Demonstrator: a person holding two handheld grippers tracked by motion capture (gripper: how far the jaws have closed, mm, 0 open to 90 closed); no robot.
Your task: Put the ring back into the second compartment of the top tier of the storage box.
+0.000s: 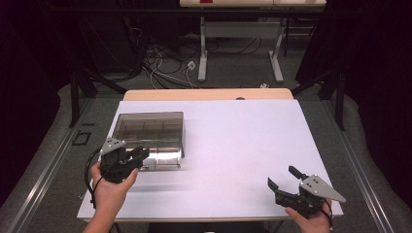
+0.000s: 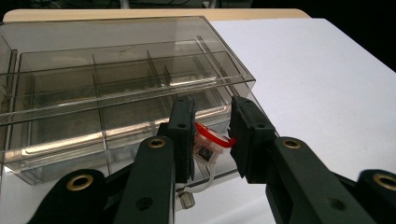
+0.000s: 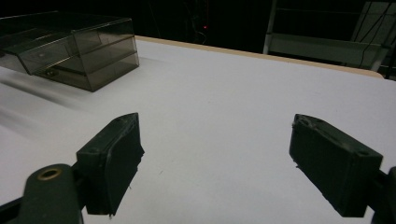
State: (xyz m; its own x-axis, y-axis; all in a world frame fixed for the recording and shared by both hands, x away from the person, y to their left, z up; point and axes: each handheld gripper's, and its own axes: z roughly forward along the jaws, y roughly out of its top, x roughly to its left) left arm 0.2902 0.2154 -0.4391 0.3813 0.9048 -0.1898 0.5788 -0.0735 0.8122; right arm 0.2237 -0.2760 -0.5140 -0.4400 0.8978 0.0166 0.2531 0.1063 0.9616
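The smoky clear compartment box [image 1: 150, 136] is the one obstacle on the white table [image 1: 233, 141], standing at its left side. Its near wall blocks the way straight ahead of the left gripper [image 1: 138, 156], which sits right against it, closed on a small red-and-clear object [image 2: 210, 142]. From the box rightward the surface lies open, and the right gripper [image 1: 283, 177], jaws spread wide, has free passage forward and sideways.
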